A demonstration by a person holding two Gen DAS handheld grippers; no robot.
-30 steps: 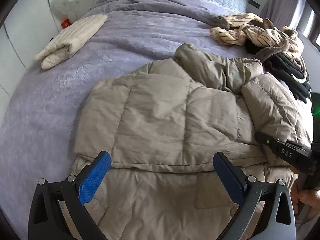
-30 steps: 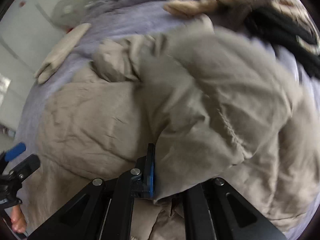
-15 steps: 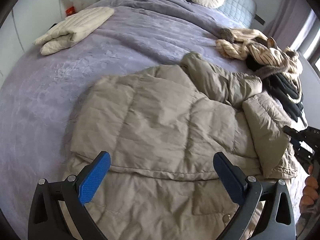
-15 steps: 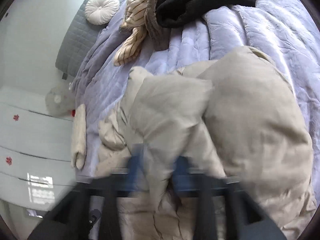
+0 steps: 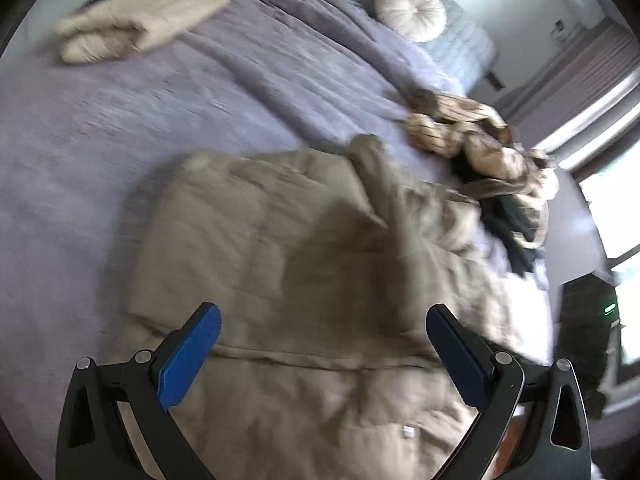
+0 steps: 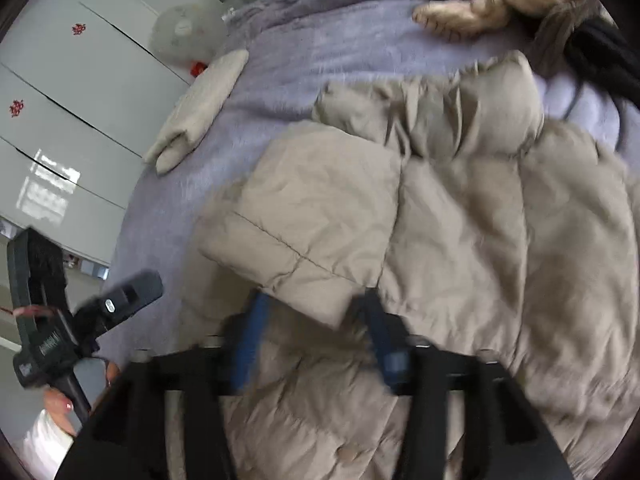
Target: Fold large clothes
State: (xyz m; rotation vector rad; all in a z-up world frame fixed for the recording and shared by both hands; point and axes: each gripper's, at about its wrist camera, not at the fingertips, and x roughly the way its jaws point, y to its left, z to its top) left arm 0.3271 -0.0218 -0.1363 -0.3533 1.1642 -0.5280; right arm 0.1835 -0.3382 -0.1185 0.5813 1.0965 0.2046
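Note:
A beige puffer jacket [image 5: 304,248] lies spread on the purple bed [image 5: 200,92]. My left gripper [image 5: 324,352] hovers over its lower part, open, with nothing between its blue pads [image 5: 192,352]. In the right wrist view a sleeve [image 6: 316,216] lies folded across the jacket [image 6: 500,240]. Its cuff end sits between the jaws of my right gripper [image 6: 316,332], which are opening; the blurred pads [image 6: 252,332] stand apart from the fabric. The left gripper [image 6: 80,320] shows at that view's left edge, held by a hand.
A folded cream garment [image 5: 140,24] lies at the bed's far left. A heap of striped and black clothes [image 5: 480,140] sits at the far right, a round cushion [image 5: 410,10] by the headboard. White wardrobe doors [image 6: 60,100] and a fan [image 6: 180,32] stand beside the bed.
The right gripper was shut on the sleeve, carried it over the jacket's body, and its jaws have now come apart with the sleeve lying flat. The left gripper swung sideways, still open.

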